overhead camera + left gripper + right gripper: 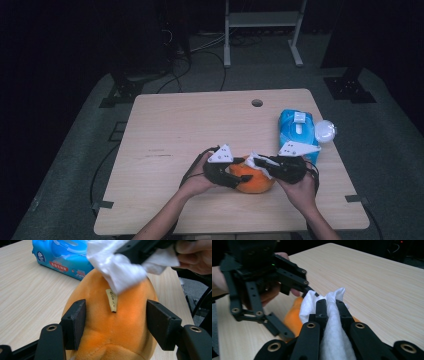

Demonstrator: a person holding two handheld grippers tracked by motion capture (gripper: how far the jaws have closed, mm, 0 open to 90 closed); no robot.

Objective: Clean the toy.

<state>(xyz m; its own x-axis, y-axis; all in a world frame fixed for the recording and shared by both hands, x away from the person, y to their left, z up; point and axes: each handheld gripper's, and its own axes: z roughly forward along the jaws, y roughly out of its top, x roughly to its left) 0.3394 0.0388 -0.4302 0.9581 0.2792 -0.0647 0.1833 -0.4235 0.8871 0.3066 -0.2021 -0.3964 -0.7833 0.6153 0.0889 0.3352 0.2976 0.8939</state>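
Black left gripper [239, 173] with brass-ringed screws, grey plate.

Fuzzy orange plush toy [120, 335], soft crumpled white wipe [120, 272] — matt black plastic tongs [117, 326], pale wood-grain table [175, 130], glossy blue packet [62, 257]

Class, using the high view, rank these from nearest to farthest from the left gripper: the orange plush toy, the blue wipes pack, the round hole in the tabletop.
1. Orange plush toy: between the left gripper's jaws.
2. Blue wipes pack: right, near the table's edge.
3. Round hole: far side, beyond the pack.
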